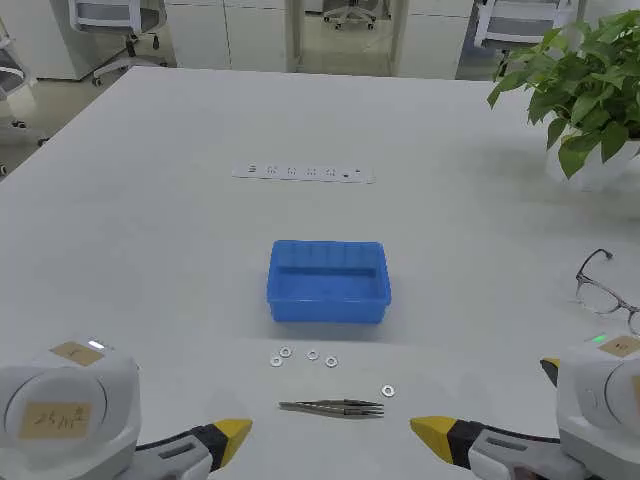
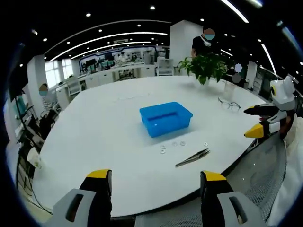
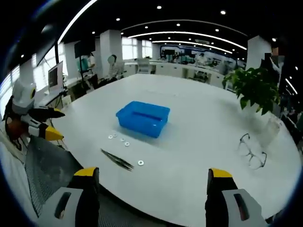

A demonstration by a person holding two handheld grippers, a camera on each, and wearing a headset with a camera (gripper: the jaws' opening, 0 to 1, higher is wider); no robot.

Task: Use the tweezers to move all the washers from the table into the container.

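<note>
Where slim tweezers (image 1: 333, 407) lie, five silvery washers (image 1: 313, 355)

Left gripper (image 2: 156, 176) and right gripper (image 3: 152, 173) hover side by side, jaws spread wide.

Glasses (image 1: 603, 288) cut off by the head view's right edge; potted plant (image 1: 585, 90) cropped there too; washers (image 1: 313, 355) too small for detail; container (image 1: 328, 300) front wall hides its near floor; left claw (image 2: 156, 176) and right claw (image 3: 151, 171) cropped at the bottom of their own views.
</note>
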